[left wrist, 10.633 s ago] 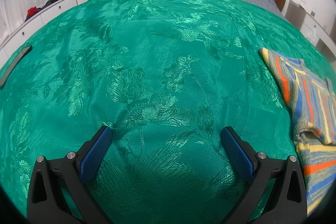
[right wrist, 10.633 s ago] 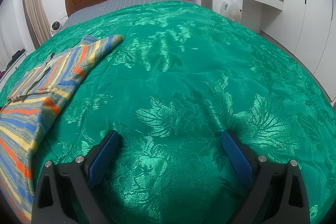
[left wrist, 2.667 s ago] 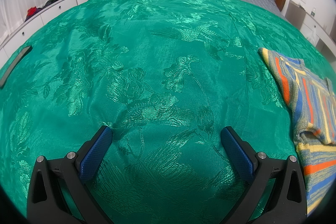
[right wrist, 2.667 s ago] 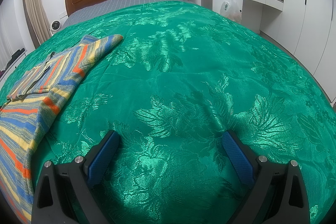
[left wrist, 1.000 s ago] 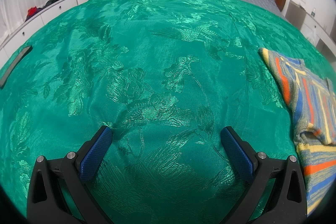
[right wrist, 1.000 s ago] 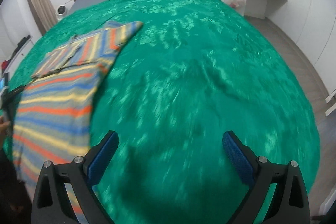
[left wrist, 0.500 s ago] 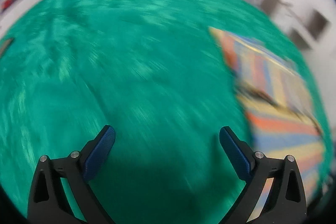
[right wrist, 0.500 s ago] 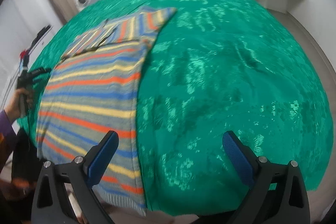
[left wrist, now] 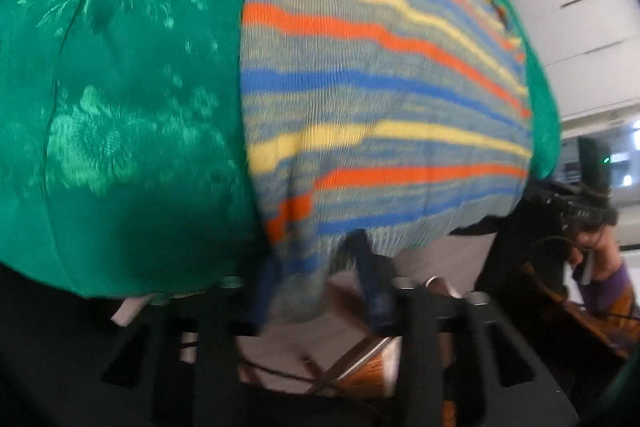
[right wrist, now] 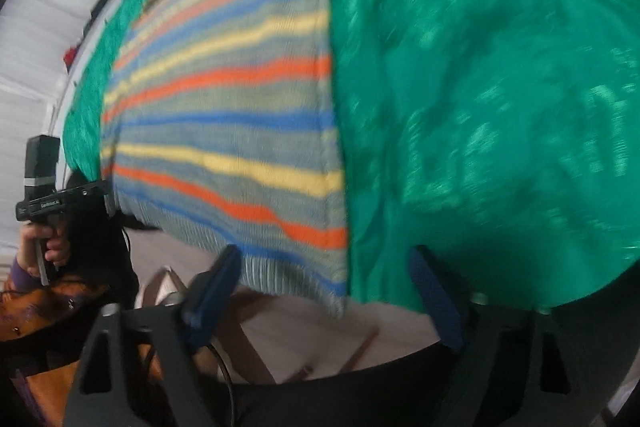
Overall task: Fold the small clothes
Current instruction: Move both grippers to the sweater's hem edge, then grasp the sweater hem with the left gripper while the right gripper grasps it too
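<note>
A small knitted sweater (left wrist: 380, 99) with blue, orange and yellow stripes lies flat on the green bedspread (left wrist: 120, 107), its ribbed hem hanging over the bed's near edge. My left gripper (left wrist: 312, 255) points steeply down at the hem's left corner. Its jaws are closing, with that bunched corner between the blue fingers (left wrist: 372, 287). In the right wrist view the sweater (right wrist: 224, 115) fills the left half. My right gripper (right wrist: 324, 251) straddles the hem's right corner, jaws closing but still wide, and its pads stand clear of the cloth. Both pictures are blurred.
Pale floor (left wrist: 432, 259) shows below the bed's edge, with brown straps on it. A hand (right wrist: 44, 239) grips the other gripper's handle at the left of the right wrist view. White cupboards (left wrist: 580, 7) stand to the right of the bed.
Both grippers swung from over the bare bedspread to the sweater's hem at the bed's edge and tipped downward. The jaws of both have narrowed, the left far more.
</note>
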Motion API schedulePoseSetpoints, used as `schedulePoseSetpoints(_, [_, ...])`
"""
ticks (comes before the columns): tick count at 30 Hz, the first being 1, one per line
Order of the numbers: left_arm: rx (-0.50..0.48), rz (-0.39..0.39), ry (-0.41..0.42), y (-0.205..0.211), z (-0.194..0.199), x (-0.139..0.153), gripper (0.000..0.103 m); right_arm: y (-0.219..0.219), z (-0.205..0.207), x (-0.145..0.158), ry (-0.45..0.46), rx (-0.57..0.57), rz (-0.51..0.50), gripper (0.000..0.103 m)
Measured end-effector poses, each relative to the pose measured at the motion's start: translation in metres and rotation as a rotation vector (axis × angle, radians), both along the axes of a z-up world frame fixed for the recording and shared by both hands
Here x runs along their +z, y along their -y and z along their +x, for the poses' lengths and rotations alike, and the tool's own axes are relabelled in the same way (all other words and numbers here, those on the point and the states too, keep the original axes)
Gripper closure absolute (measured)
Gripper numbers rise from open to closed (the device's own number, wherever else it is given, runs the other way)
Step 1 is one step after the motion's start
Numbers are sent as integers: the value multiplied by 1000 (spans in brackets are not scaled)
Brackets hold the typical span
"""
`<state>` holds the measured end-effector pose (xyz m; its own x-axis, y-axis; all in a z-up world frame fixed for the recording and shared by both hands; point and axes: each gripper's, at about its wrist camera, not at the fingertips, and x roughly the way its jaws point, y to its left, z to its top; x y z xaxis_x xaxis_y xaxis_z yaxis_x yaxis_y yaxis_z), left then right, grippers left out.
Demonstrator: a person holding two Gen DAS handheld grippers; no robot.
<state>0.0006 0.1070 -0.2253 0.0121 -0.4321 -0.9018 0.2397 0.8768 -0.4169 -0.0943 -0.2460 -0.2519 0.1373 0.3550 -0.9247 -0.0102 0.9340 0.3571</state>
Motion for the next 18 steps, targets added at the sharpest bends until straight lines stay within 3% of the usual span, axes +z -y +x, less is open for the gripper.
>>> schedulePoseSetpoints(1, [5, 11, -8, 1, -1, 0, 87, -4, 1, -4, -14, 5, -3, 48])
schedulePoseSetpoints(2, [6, 12, -14, 2, 0, 0, 93, -6, 2, -8, -32, 13, -9, 67])
schedulePoseSetpoints(4, [-5, 10, -5, 0, -1, 4, 97, -6, 1, -10, -55, 17, -1, 97])
schedulePoseSetpoints(7, [-12, -18, 16, -12, -11, 19, 98, 1, -12, 15, -21, 2, 58, 98])
schedulePoseSetpoints(11, [15, -174, 25, -25, -8, 51, 99, 11, -16, 53, 63, -43, 152, 98])
schedulePoseSetpoints(13, [35, -260, 70, -27, 5, 76, 99, 20, -5, 80, 160, -73, 238, 98])
schedulePoseSetpoints(16, [83, -356, 150, -32, 43, 110, 99, 30, 23, 111, 276, -102, 284, 98])
schedulePoseSetpoints(18, [102, -358, 223, -26, 75, 124, 99, 34, 53, 129, 343, -105, 282, 98])
